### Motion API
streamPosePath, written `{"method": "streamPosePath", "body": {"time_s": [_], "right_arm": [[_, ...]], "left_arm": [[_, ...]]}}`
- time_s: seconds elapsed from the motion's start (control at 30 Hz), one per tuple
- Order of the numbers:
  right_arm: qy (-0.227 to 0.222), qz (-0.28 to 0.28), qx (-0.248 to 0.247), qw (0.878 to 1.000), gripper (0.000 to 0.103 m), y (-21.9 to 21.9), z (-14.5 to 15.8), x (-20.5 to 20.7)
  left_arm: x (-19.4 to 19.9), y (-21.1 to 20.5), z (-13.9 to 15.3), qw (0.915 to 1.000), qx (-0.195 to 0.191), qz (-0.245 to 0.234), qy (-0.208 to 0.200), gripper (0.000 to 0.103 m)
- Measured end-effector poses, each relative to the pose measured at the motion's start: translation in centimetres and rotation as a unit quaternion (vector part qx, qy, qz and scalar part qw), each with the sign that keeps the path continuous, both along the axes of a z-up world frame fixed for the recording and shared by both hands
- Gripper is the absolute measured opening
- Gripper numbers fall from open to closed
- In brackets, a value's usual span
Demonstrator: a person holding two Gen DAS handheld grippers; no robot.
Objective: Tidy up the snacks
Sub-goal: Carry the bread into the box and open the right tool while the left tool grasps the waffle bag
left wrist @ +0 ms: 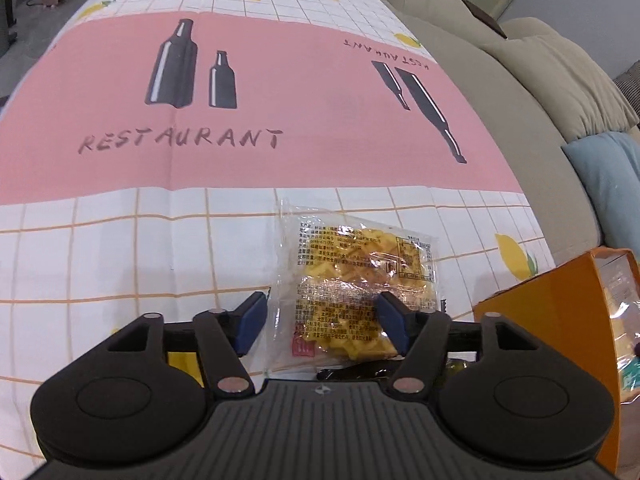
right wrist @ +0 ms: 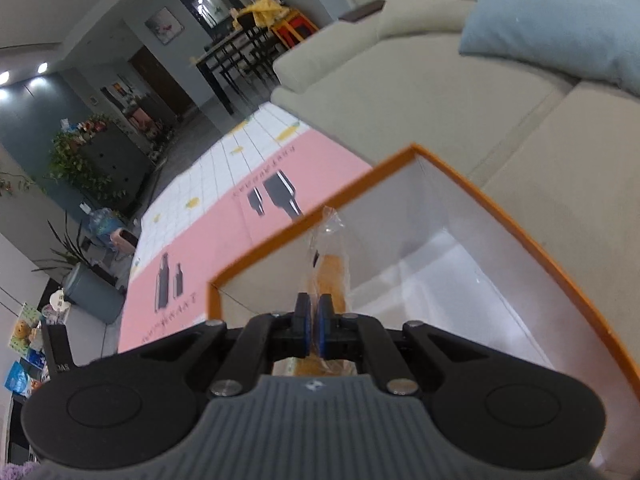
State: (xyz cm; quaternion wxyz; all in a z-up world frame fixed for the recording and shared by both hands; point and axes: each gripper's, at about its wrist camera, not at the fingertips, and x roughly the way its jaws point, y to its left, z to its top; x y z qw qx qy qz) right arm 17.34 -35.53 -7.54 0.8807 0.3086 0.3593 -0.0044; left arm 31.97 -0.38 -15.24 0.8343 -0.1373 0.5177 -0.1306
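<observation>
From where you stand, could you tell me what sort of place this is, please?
Most likely a home living room. A beige sofa with a light blue cushion runs beside the table's lemon-print tablecloth, and a dining table with chairs and leafy houseplants stand further back.

- A snack packet (left wrist: 352, 280) lies flat on the tablecloth (left wrist: 120, 248), near edge — between the left gripper's (left wrist: 324, 320) spread fingers.
- To its right stands the box (left wrist: 560, 312).
- Right of the table runs a sofa (left wrist: 480, 80).
- The right gripper (right wrist: 314, 322) holds a wrapped snack (right wrist: 330, 268) over the box's (right wrist: 500, 248) open top.
</observation>
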Motion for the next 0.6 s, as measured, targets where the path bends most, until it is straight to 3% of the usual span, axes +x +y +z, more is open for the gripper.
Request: {"method": "streamPosePath", "body": {"time_s": [0.07, 0.17, 0.3, 0.4, 0.47, 0.6], "right_arm": [[0.002, 0.002, -0.004, 1.000, 0.000, -0.1, -0.5, 0.2], [0.016, -0.001, -0.026, 1.000, 0.000, -0.1, -1.2, 0.5], [0.021, -0.010, -0.023, 0.999, 0.000, -0.5, -2.0, 0.9], [0.023, -0.014, -0.016, 1.000, 0.000, -0.6, -2.4, 0.9], [0.024, -0.015, -0.014, 0.999, 0.000, -0.7, -2.5, 0.9], [0.029, -0.015, -0.021, 0.999, 0.000, -0.6, -2.3, 0.9]], "left_arm": [[0.0, -0.2, -0.2, 1.0000, -0.009, 0.003, -0.001, 0.086], [0.1, -1.7, -0.3, 0.9996, 0.020, -0.015, -0.016, 0.093], [0.0, -3.1, -0.3, 0.9989, 0.031, -0.024, -0.026, 0.090], [0.1, -3.5, 0.0, 0.9992, 0.018, -0.029, -0.021, 0.069], [0.0, -3.9, 0.3, 0.9991, 0.026, -0.028, -0.021, 0.063], [-0.7, -4.0, 2.0, 0.9985, 0.029, -0.026, -0.038, 0.033]]}}
